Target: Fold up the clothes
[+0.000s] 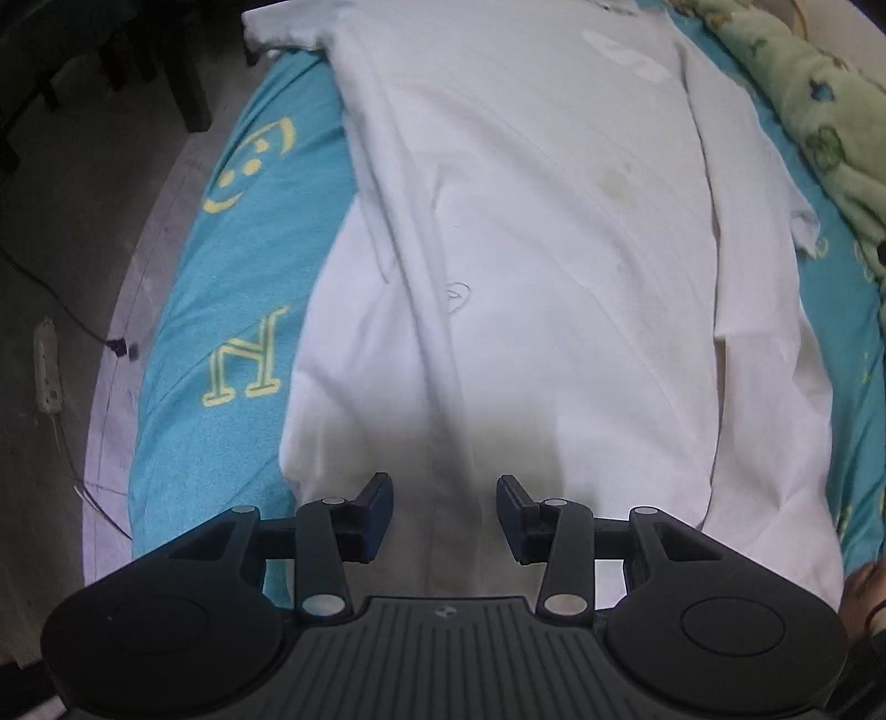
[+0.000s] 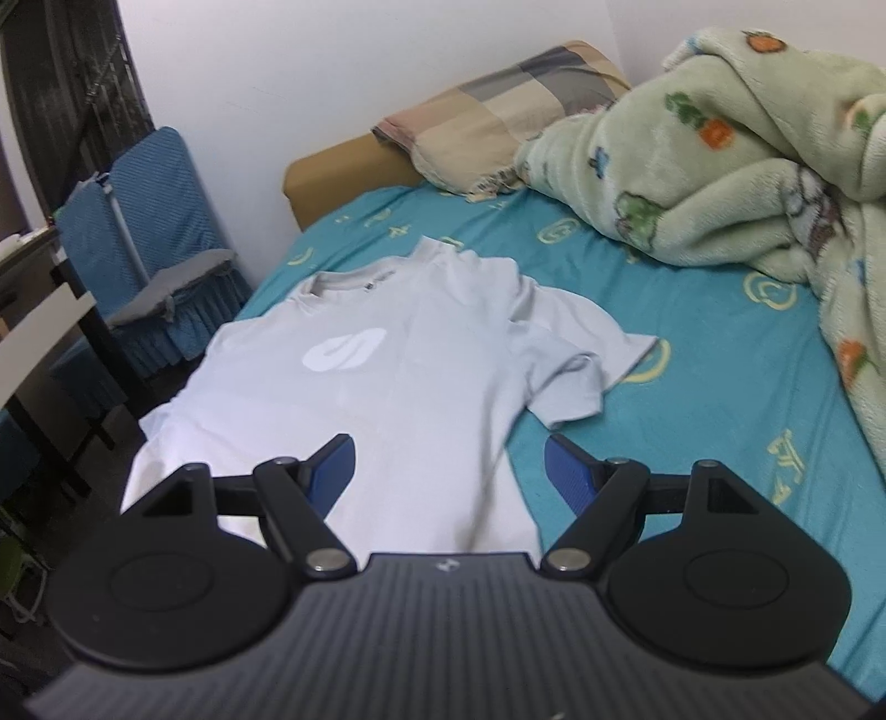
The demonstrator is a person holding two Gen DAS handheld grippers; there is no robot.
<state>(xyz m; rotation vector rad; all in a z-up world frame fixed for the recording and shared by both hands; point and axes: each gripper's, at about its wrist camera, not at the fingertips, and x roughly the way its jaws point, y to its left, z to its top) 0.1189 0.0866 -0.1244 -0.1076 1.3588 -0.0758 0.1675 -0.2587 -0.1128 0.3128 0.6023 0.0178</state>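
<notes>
White cotton T-shirt (image 1: 554, 232) lies spread flat on the bed's turquoise sheet with yellow printed letters (image 1: 221, 310), filling the middle of the left wrist view. Its left edge is folded over toward the middle, forming a long ridge that runs from the upper left of the frame down to the bottom centre. One short sleeve (image 1: 282, 25) pokes out at the upper left, over the edge of the bed; the other sleeve lies at the right, near a green fleece blanket with cartoon prints (image 1: 803, 99) in the upper right corner. A faint pale logo shows near the top of the shirt.

At the bottom centre, the left tool (image 1: 446, 512) points steeply down at the shirt, its black jaws with blue pads partly apart and nothing between them; the fabric lies below in the gap, not pinched.

In the right wrist view the same shirt (image 2: 387, 376) occupies the centre and lower left, collar toward the upper left, white logo on the chest. The right tool (image 2: 448, 471) hovers above the shirt's lower part with its jaws wide and empty. The blanket (image 2: 747, 166) is heaped at the upper right, a checked beige pillow (image 2: 498, 116) lies at the top centre, and a blue-covered chair (image 2: 160, 243) stands at the left beside the bed.
</notes>
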